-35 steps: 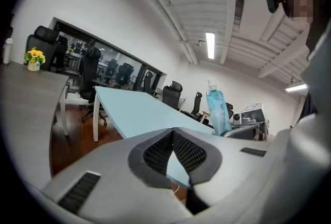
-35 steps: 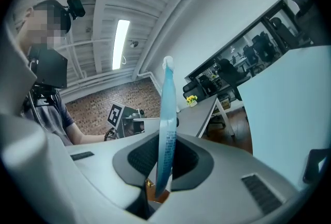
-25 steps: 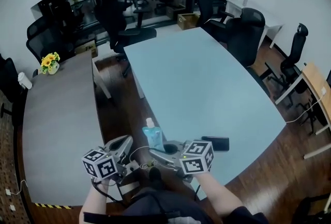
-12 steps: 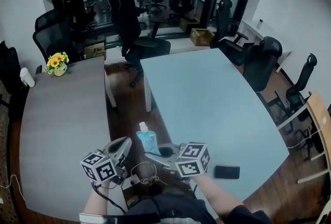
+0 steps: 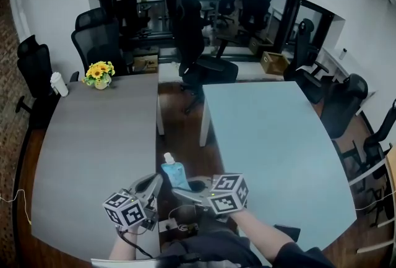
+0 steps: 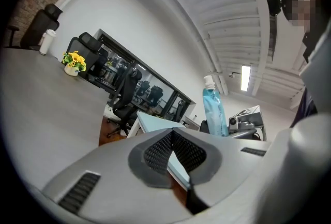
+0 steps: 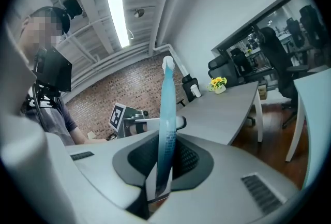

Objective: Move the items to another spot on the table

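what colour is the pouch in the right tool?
The pouch is translucent light blue with a white cap; it shows best in the left gripper view.

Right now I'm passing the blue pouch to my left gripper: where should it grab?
Probably just under the white cap, above where the right gripper holds it. The blue pouch stands upright and flat, so the left gripper should come edge-on, pinching its broad faces.

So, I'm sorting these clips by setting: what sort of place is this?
Most likely an office meeting room: a grey table and a pale blue table, both large, black swivel chairs beside them, and a glass wall onto more desks.
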Demonstrator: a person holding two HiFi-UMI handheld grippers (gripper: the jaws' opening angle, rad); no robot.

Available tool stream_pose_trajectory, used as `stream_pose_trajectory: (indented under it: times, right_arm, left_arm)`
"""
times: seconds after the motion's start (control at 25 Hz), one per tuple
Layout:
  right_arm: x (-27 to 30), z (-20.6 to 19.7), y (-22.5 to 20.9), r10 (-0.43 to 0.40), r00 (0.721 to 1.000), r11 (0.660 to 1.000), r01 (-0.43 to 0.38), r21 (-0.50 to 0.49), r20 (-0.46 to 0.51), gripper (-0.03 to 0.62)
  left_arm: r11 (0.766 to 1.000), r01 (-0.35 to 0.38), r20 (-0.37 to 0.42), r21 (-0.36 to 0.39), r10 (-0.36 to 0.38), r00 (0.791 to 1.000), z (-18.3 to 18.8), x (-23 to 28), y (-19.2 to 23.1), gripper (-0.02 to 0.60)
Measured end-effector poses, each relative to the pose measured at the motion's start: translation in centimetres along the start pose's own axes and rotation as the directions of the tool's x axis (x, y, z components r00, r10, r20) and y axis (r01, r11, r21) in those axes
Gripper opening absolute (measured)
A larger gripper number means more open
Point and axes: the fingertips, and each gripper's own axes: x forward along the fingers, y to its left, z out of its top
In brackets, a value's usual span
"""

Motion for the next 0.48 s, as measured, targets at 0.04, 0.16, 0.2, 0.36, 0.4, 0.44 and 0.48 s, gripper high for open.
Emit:
stream_pose_trajectory:
  times: [0.04,0.16,0.2,0.36,0.4,0.44,0.48]
  right_arm:
    - [0.6,0.3,-0.5,0.014,1.000,1.000,-0.014,0.001,-0.007,0.021]
    - [2.3,1.6,-2.3,0.055,0.998,0.998,-0.056,-0.007,-0.014,0.021]
    - [2.7,2.0,-2.9,0.069,0.998,0.998,-0.069,-0.009,-0.012,0.021]
    - [3.6,3.6,-6.3,0.100,0.995,0.995,-0.100,-0.001,0.001,0.021]
    - [3.4,4.1,-7.5,0.101,0.995,0.995,-0.101,0.002,0.008,0.021]
    - [3.1,4.7,-8.9,0.100,0.995,0.995,-0.100,0.006,0.017,0.021]
    - [2.7,5.3,-10.5,0.097,0.995,0.995,-0.098,0.012,0.028,0.021]
  left_arm:
    - [1.000,-0.015,0.013,-0.002,0.015,1.000,0.5,-0.1,0.6,-0.009]
    - [0.998,-0.054,0.038,-0.010,0.054,0.998,1.4,0.0,2.5,-0.009]
    - [0.998,-0.065,0.036,-0.012,0.065,0.997,1.4,0.3,3.0,-0.009]
    - [0.994,-0.099,0.022,-0.039,0.100,0.995,1.2,2.1,5.2,-0.009]
    - [0.993,-0.108,0.021,-0.045,0.109,0.994,1.3,2.8,5.7,-0.009]
    - [0.992,-0.116,0.019,-0.046,0.117,0.993,1.5,3.8,6.2,-0.009]
    - [0.991,-0.126,0.015,-0.045,0.127,0.992,1.7,4.8,6.6,-0.009]
